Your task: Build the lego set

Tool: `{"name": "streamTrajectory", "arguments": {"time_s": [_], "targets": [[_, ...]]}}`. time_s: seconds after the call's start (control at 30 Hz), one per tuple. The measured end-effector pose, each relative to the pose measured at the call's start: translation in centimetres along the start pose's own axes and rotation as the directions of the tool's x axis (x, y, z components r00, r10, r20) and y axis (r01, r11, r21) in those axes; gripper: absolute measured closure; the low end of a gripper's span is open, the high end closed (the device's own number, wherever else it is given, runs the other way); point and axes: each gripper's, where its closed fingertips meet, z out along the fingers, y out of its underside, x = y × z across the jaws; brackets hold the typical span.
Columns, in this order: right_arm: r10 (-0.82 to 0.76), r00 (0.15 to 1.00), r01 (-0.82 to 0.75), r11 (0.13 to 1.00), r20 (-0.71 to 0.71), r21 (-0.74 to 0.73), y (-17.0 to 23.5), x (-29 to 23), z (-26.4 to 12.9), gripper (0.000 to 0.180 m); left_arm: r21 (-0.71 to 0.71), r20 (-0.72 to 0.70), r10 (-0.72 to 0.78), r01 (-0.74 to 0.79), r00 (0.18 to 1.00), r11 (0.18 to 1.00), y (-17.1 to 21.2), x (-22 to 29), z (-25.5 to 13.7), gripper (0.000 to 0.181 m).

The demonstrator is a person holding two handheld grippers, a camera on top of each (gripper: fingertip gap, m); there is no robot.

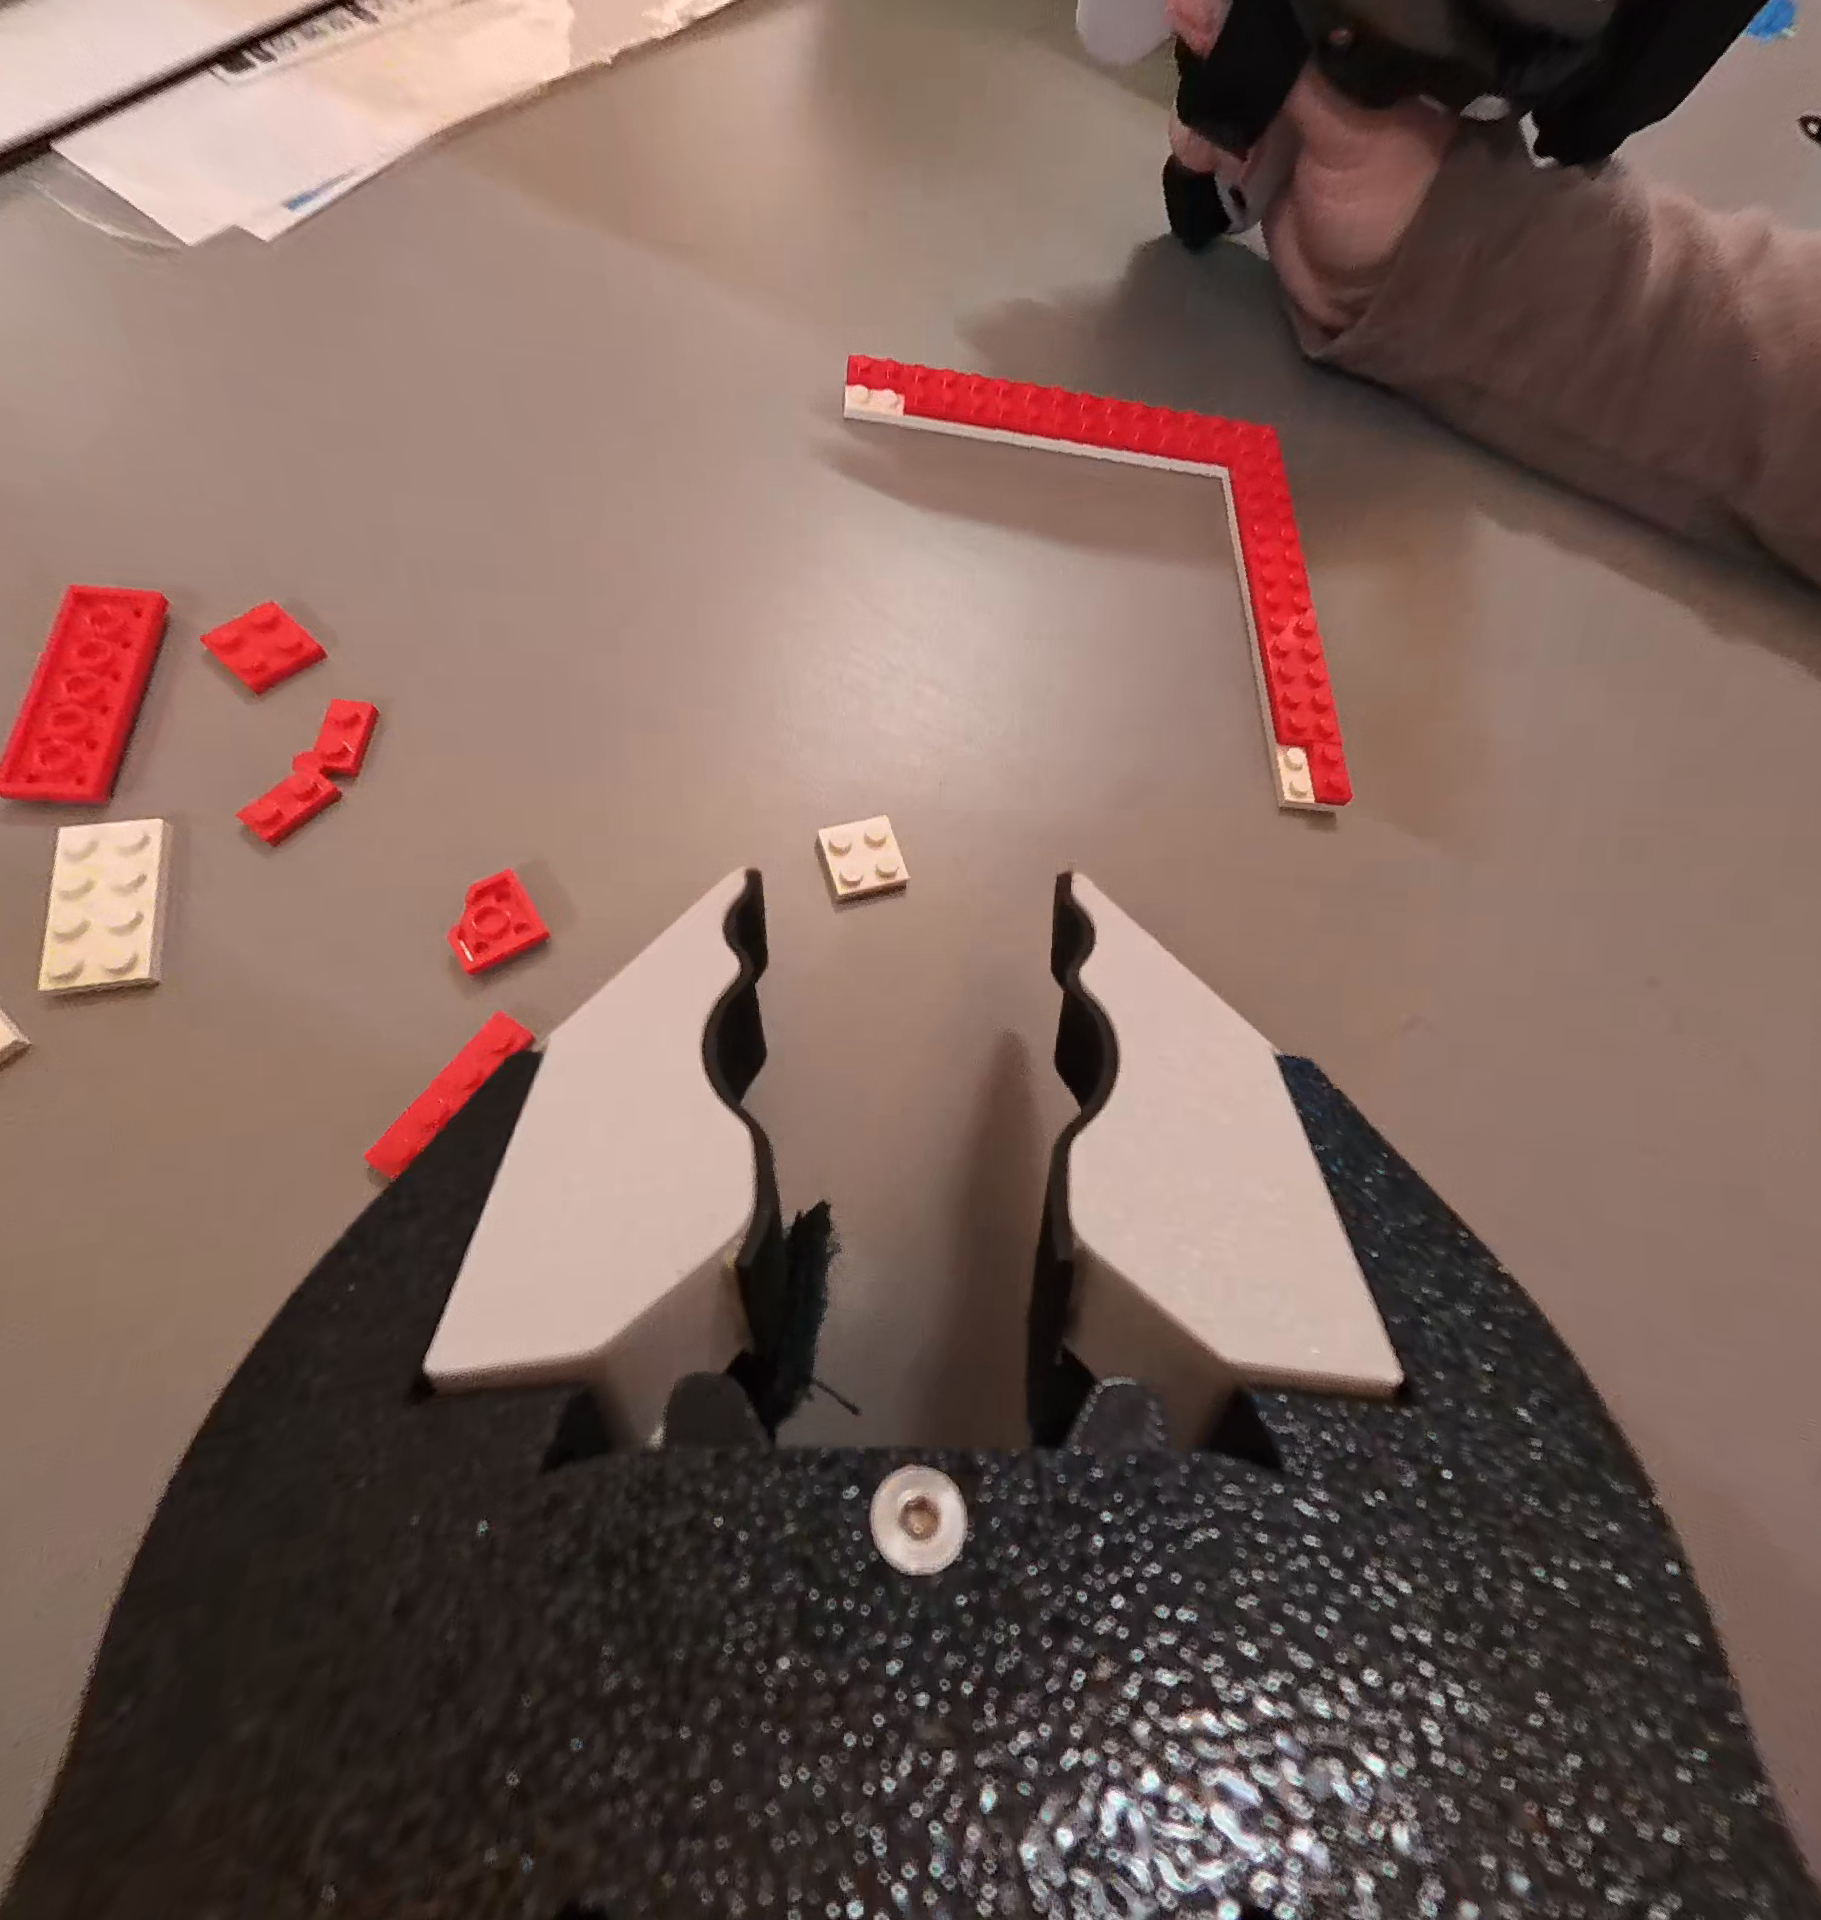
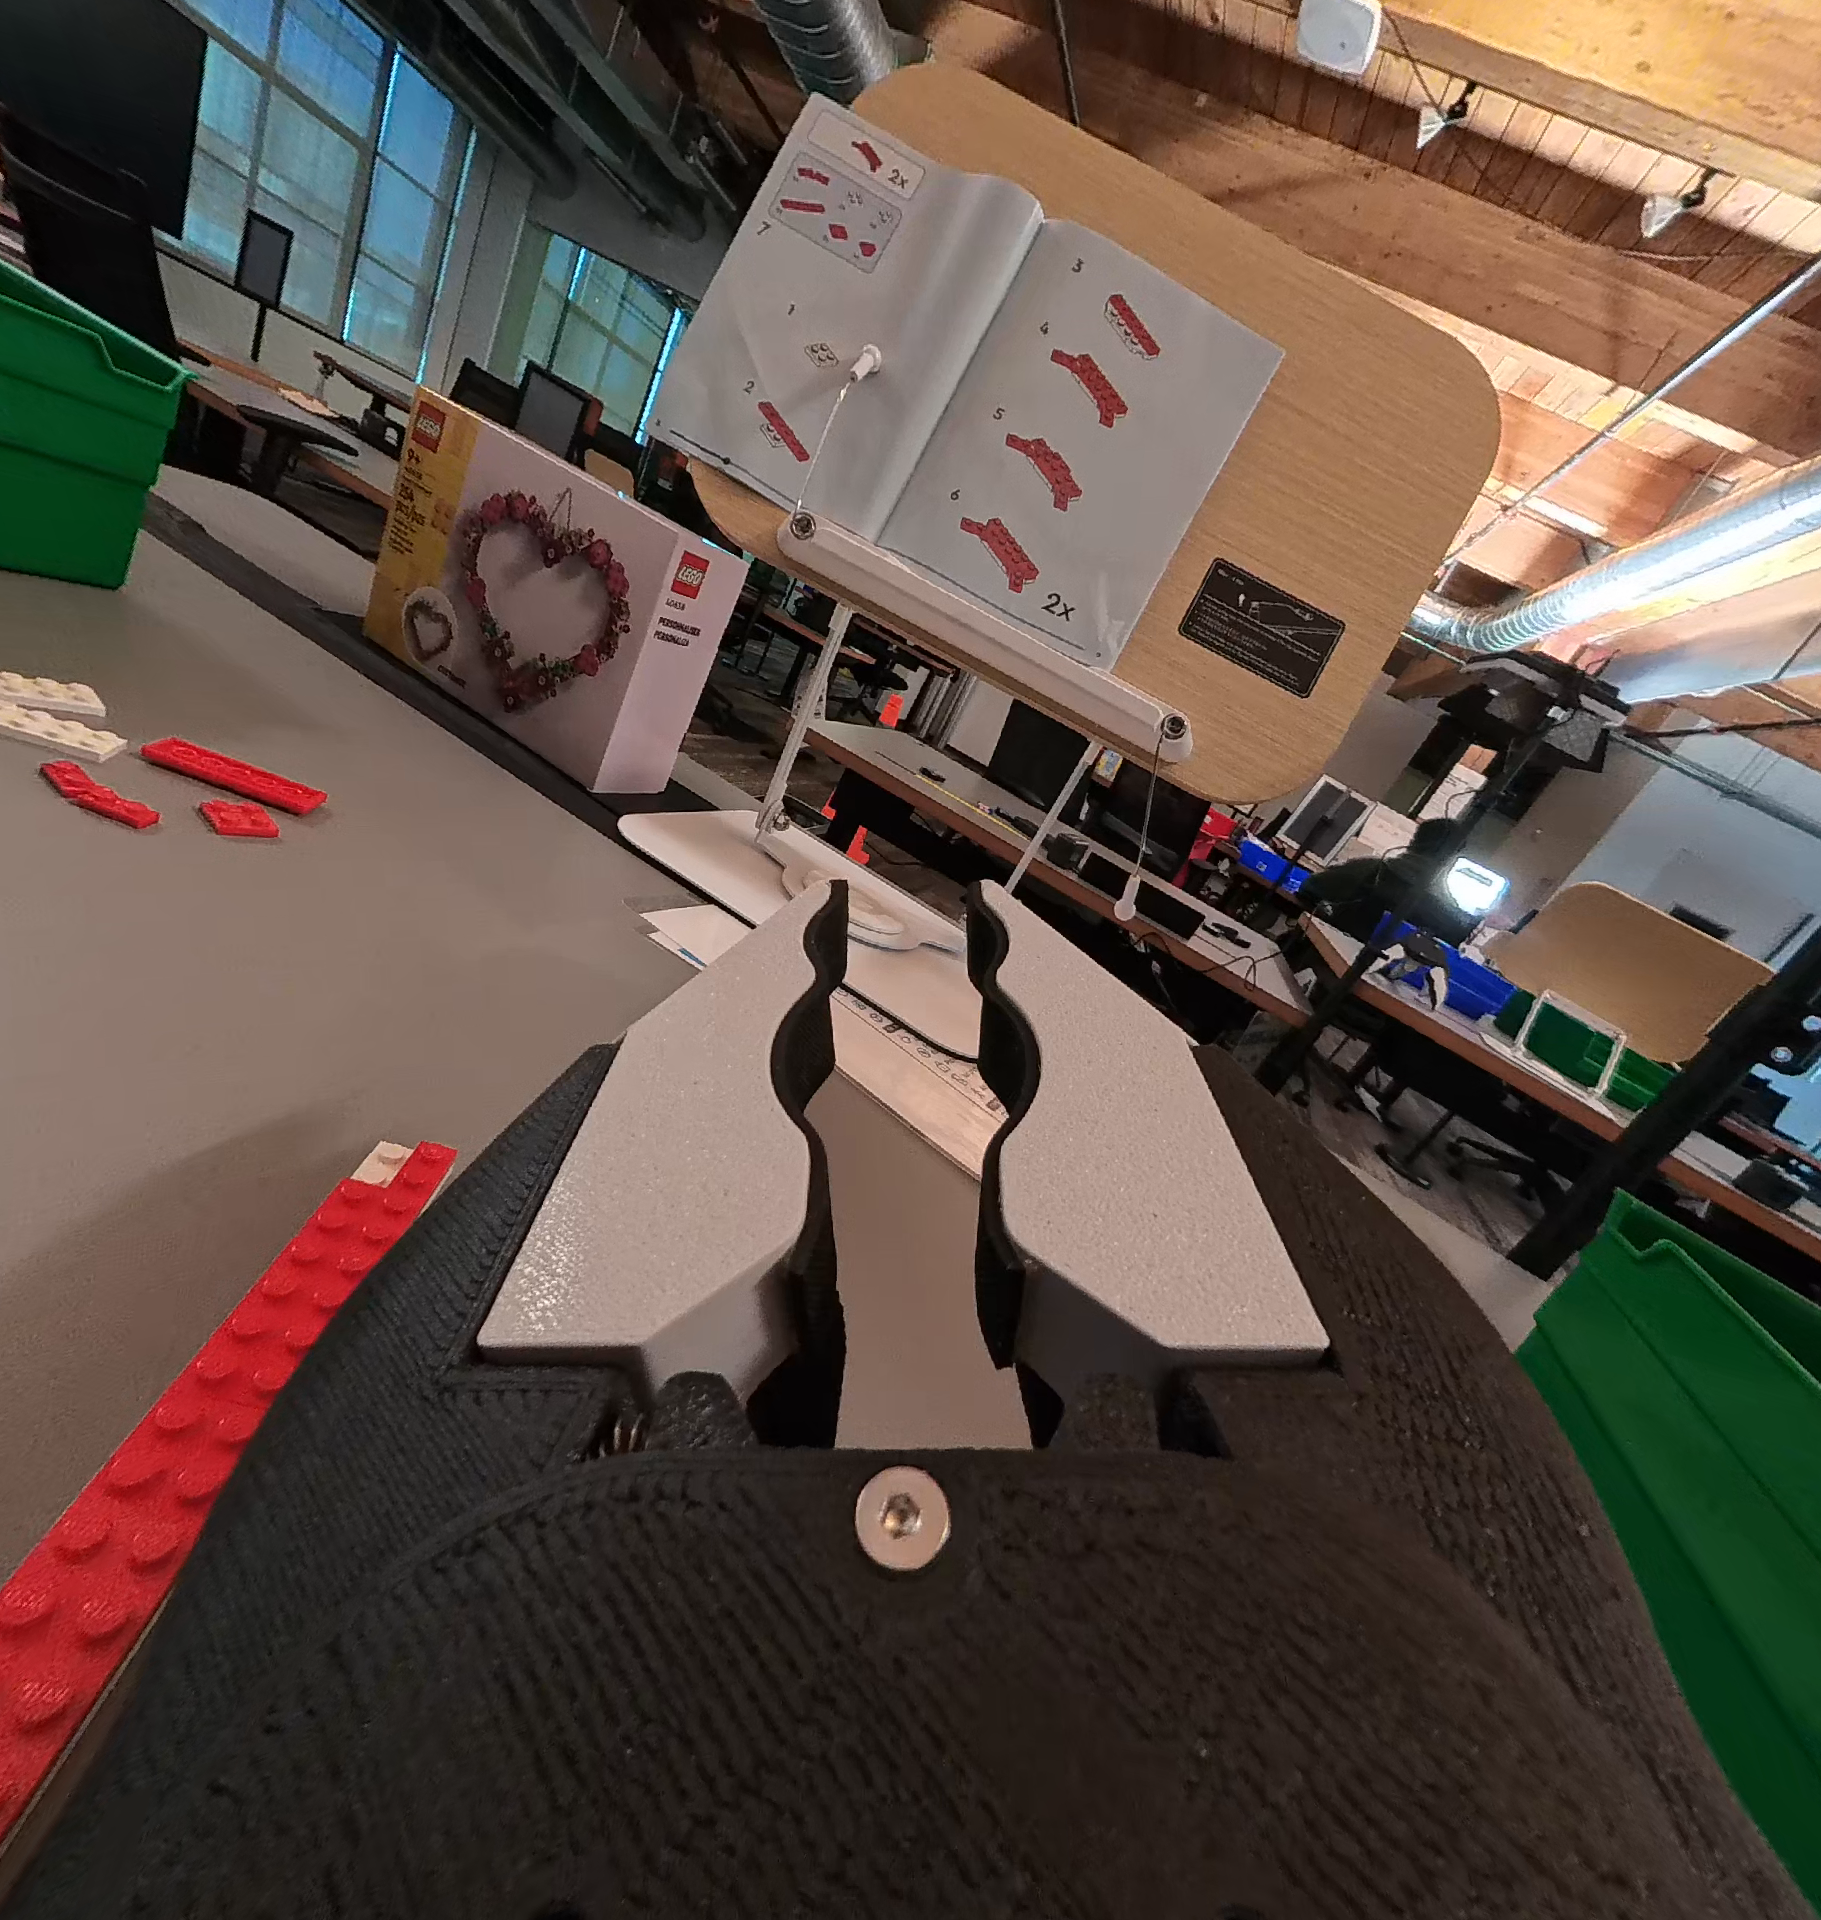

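The left tongs [image 1: 908,883] hover low over the grey worktop [image 1: 625,468] with their jaws spread wide and nothing between them. Just beyond the tips, slightly toward the left finger, lies a small cream square plate [image 1: 862,856], studs up, not touched by either finger. Farther ahead and to the right sits the partly built piece: an L-shaped red strip [image 1: 1145,421] on a pale base, with a cream stud showing at each end. To the left of the tongs loose pieces are scattered: a long red plate [image 1: 82,693] lying underside up, a small red square plate [image 1: 262,644], two little red pieces [image 1: 319,769] touching each other, a cream plate [image 1: 108,904], a red corner piece [image 1: 498,922], and a narrow red plate [image 1: 449,1091] partly hidden under the left finger. White papers [image 1: 262,114] lie at the far left edge.

The right tongs [image 2: 904,914] are tilted up off the worktop, jaws narrowly parted and empty. They face an open instruction booklet [image 2: 979,374] propped on a wooden stand [image 2: 1332,436], with the set's box [image 2: 553,592] to its left. The red strip runs beside the lower left of the right tongs. A green bin [image 2: 1716,1455] stands at the right.
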Motion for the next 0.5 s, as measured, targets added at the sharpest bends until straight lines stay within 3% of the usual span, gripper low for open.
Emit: {"name": "streamTrajectory", "arguments": {"time_s": [0.03,0.5], "targets": [[0.0,1.0,0.0,1.0,0.0,0.0,0.0,0.0,0.0,0.159,-0.014,-0.004,-0.005,0.005,1.0,1.0,0.2,0.0,0.1,0.127],[-0.002,1.0,0.002,1.0,0.001,-0.001,0.0,-0.1,0.0,0.159,-0.069,-0.046,0.014,-0.017,0.999,0.997,1.0,1.2,1.4,0.122]]}}
